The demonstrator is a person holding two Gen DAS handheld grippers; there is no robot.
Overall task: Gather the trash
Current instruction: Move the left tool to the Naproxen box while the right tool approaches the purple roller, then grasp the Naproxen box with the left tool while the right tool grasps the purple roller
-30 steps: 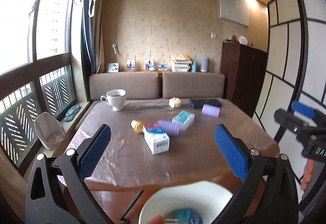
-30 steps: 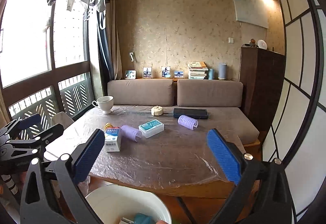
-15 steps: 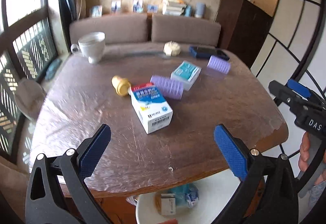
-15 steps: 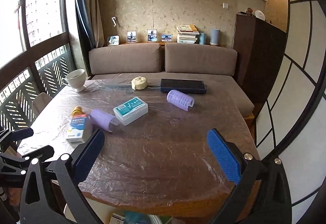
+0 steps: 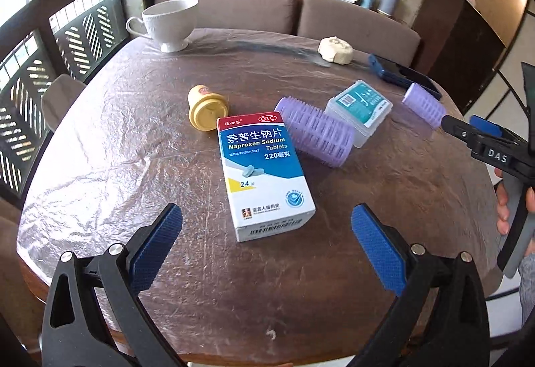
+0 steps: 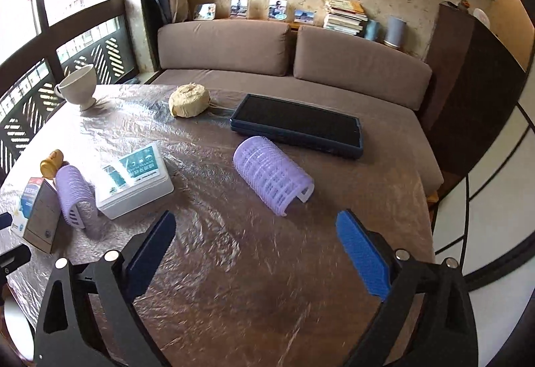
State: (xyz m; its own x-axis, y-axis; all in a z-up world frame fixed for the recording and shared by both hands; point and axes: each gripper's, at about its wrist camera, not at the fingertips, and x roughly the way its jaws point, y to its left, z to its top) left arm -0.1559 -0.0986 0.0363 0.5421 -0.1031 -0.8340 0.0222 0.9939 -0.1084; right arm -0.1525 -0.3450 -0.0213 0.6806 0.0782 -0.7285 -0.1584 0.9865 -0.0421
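A white and blue Naproxen tablet box (image 5: 264, 173) lies on the plastic-covered table (image 5: 133, 139), just ahead of my open, empty left gripper (image 5: 265, 245). Around it lie a yellow bottle (image 5: 205, 108), a purple hair roller (image 5: 316, 131) and a teal-topped plastic box (image 5: 361, 111). My right gripper (image 6: 255, 253) is open and empty, with a second purple roller (image 6: 272, 178) just beyond its fingers. The tablet box (image 6: 38, 213) also shows at the left of the right wrist view.
A white cup (image 5: 167, 21) stands at the far left. A beige round lump (image 6: 189, 99) and a dark flat case (image 6: 297, 124) lie at the far side. A brown sofa (image 6: 294, 56) runs behind the table. The bin's white rim (image 6: 13, 322) shows low left.
Both grippers have moved forward and tilted down over the table. The tablet box and the second roller are much nearer. The white bin has mostly dropped out of view.
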